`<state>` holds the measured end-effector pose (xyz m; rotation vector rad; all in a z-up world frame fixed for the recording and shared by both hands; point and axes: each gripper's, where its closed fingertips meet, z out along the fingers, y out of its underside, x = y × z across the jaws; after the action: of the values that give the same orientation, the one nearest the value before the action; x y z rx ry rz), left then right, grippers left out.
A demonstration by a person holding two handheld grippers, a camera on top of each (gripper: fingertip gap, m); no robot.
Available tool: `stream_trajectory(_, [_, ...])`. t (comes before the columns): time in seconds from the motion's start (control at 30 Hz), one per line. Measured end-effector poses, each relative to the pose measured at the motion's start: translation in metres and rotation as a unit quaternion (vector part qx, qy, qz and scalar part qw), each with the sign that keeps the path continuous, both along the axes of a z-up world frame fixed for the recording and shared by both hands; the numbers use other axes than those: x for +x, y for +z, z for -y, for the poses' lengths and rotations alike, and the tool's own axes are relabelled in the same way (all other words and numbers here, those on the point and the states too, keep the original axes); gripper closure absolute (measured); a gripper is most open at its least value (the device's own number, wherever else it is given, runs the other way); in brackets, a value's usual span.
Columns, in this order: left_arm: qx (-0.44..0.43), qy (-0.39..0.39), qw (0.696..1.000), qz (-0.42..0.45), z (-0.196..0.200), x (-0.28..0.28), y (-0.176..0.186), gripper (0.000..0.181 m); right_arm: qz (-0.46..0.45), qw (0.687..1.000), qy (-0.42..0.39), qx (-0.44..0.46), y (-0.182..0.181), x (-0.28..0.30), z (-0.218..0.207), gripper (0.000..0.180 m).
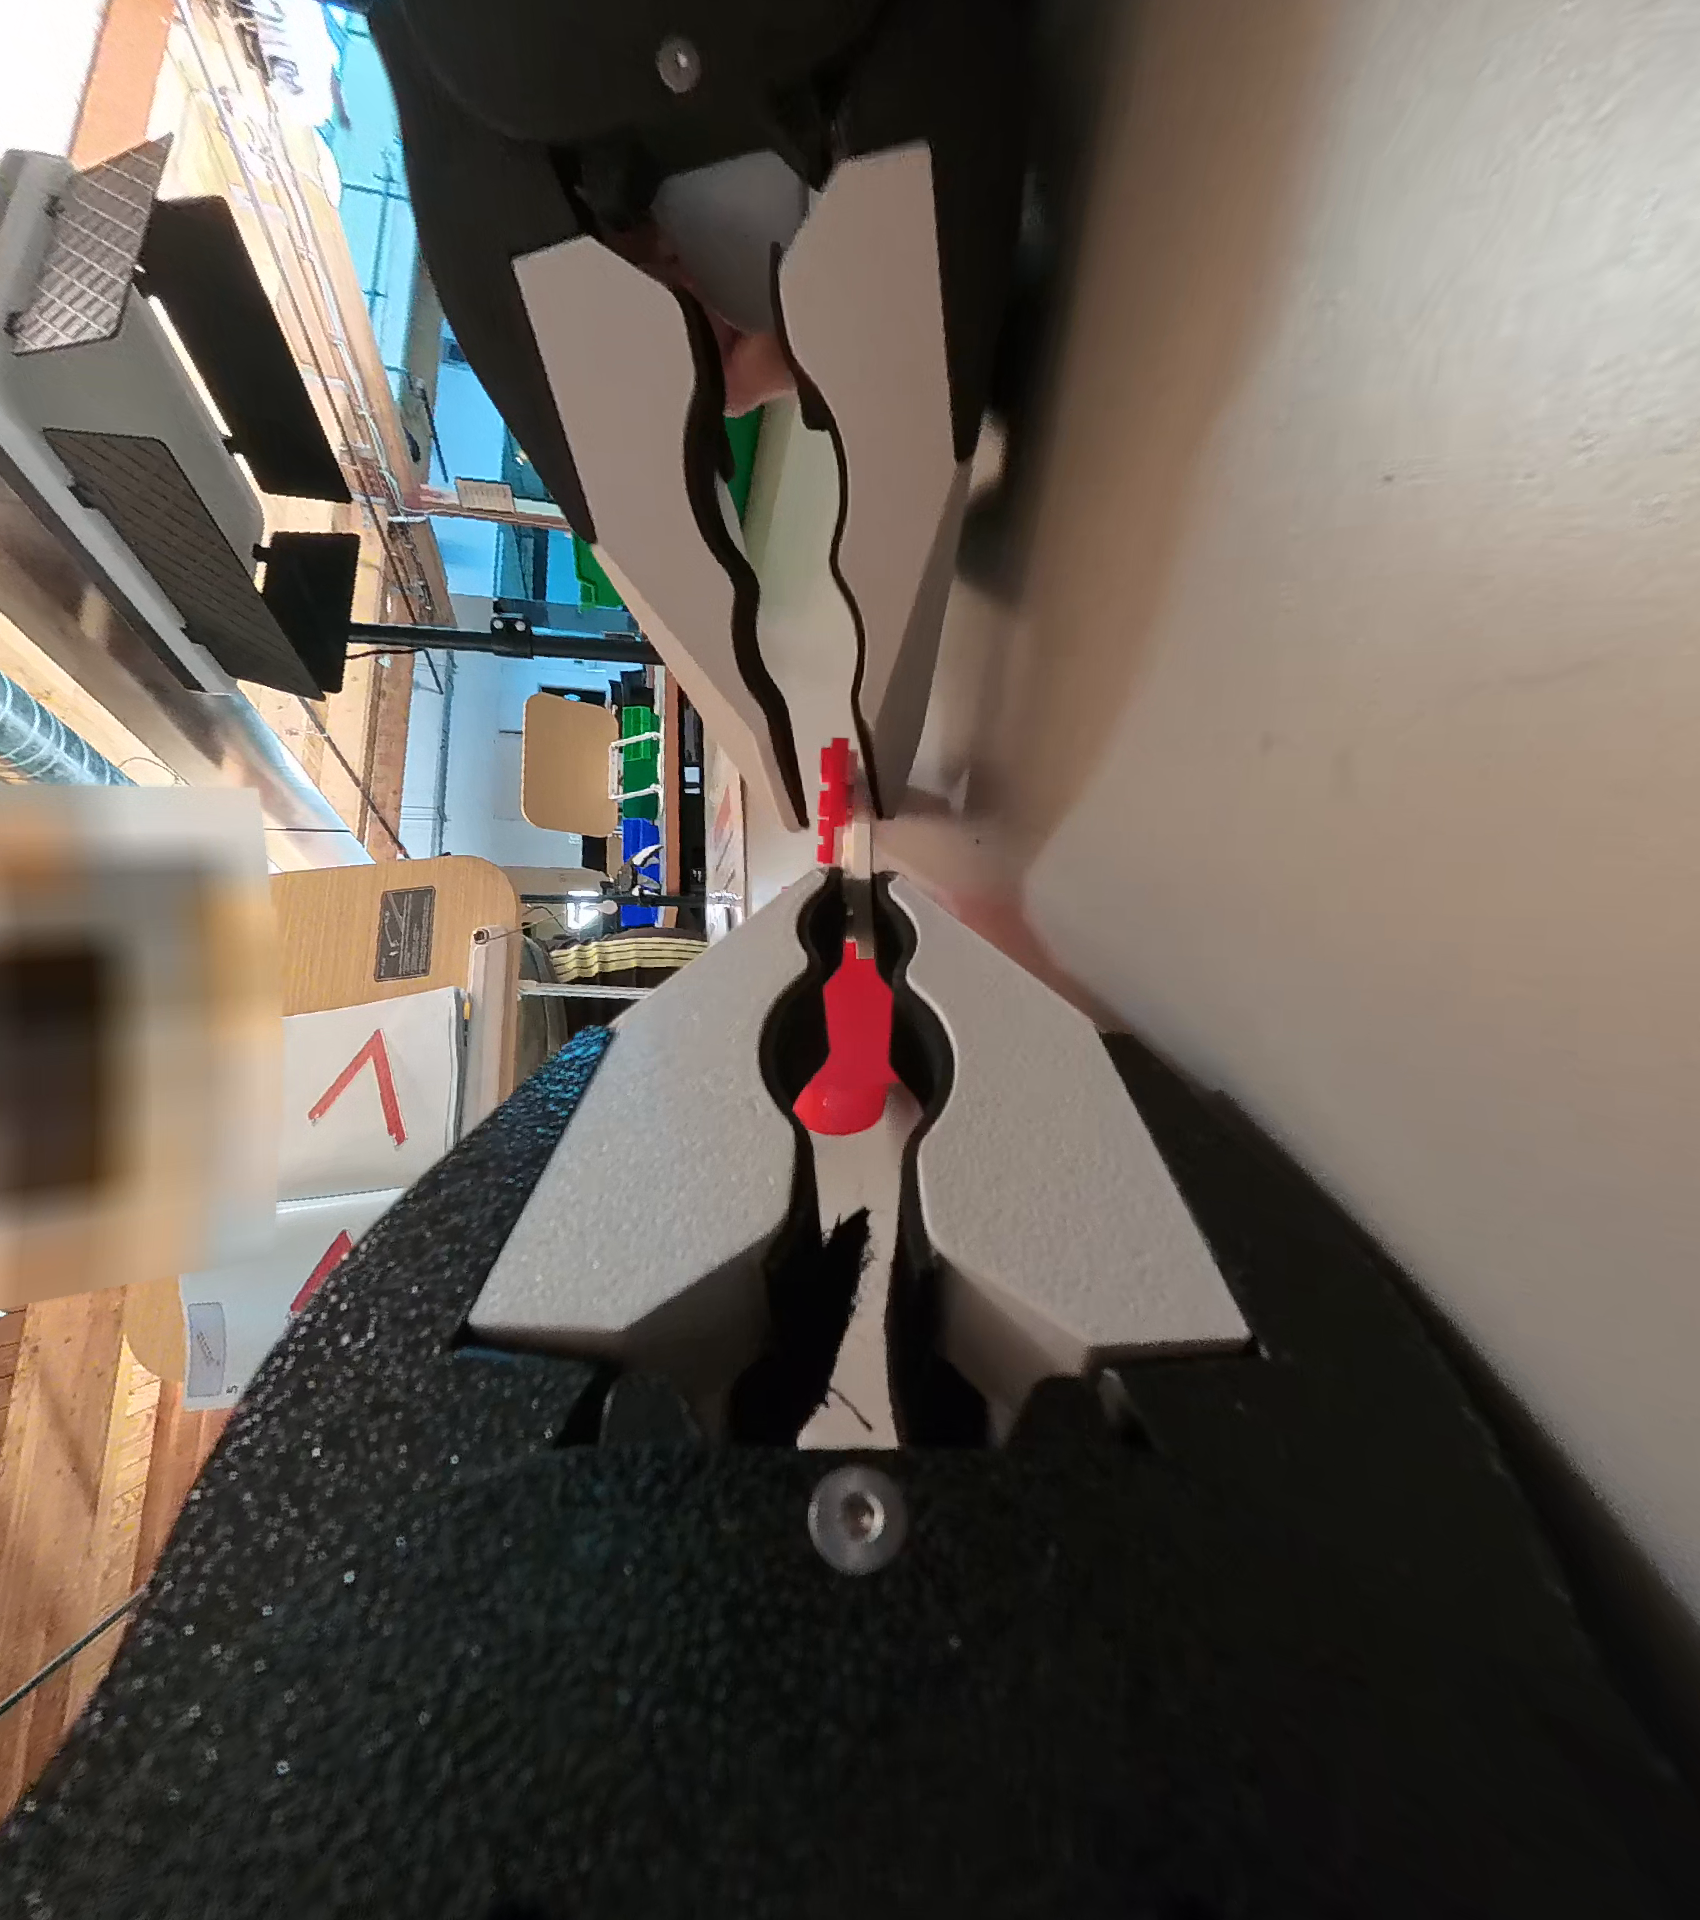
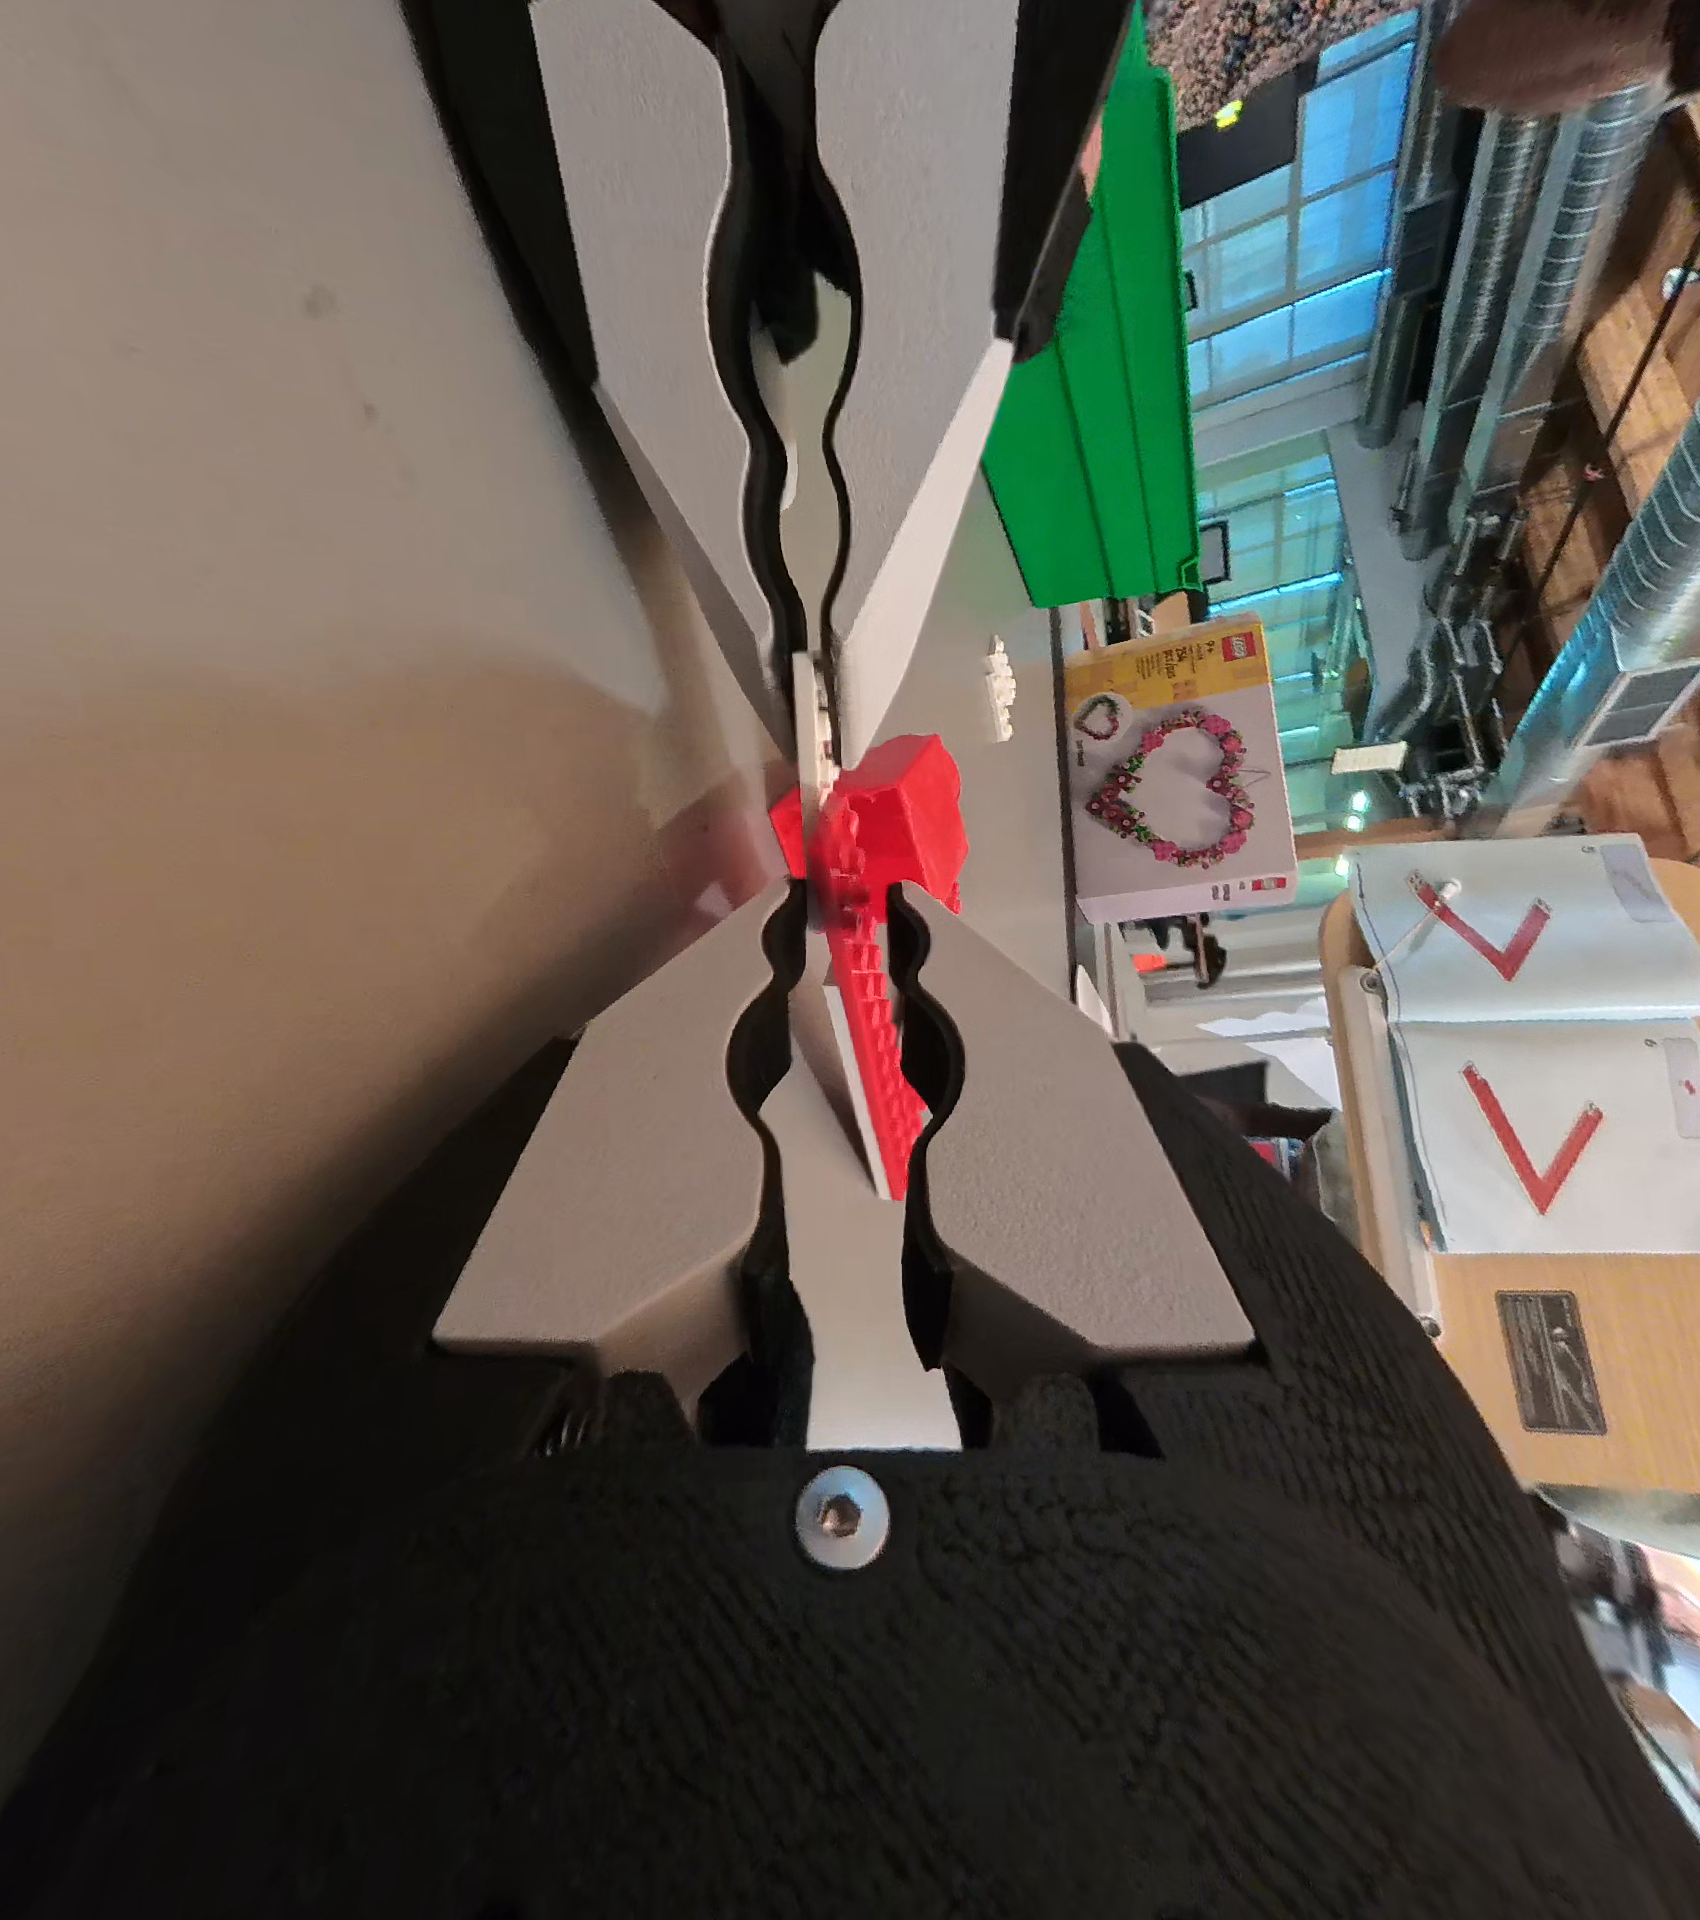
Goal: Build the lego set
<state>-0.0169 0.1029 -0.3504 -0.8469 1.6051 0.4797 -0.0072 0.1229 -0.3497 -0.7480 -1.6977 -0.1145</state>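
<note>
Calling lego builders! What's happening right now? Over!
Left hand-held gripper shut on red-and-white piece. Right hand-held gripper shut on red plate, tip to tip with left. Pieces meet above the table. Nothing in the way.

tongs: 2 (image 1: 851, 883) (image 2: 851, 883) | red lego builds: 2 (image 2: 877, 862) (image 1: 835, 790) | lego box: 1 (image 2: 1178, 769) | green bins: perhaps 1 (image 2: 1095, 416)

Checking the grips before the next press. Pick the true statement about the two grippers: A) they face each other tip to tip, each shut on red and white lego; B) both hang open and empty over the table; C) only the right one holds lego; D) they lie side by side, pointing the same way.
A: the right gripper clamps the red lego strip, while the left gripper meets it nose to nose, shut on a white plate.
</note>
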Motion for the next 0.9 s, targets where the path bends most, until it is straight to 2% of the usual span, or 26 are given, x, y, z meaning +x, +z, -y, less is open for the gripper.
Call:
stream_trajectory(0.43, [-0.020,0.028,0.999,-0.015,0.007,-0.007,-0.008,0.178,0.005,0.999,0.021,-0.038,-0.001,0.009,0.005,0.164])
stream_trajectory(0.7, [-0.017,0.017,1.000,-0.013,0.012,-0.004,-0.007,0.178,-0.031,0.997,0.023,-0.062,0.011,0.012,0.004,0.164])
stream_trajectory(0.9, [-0.066,0.018,0.998,0.002,0.014,-0.003,-0.009,0.174,-0.042,0.996,0.019,-0.072,0.012,0.013,0.001,0.165])
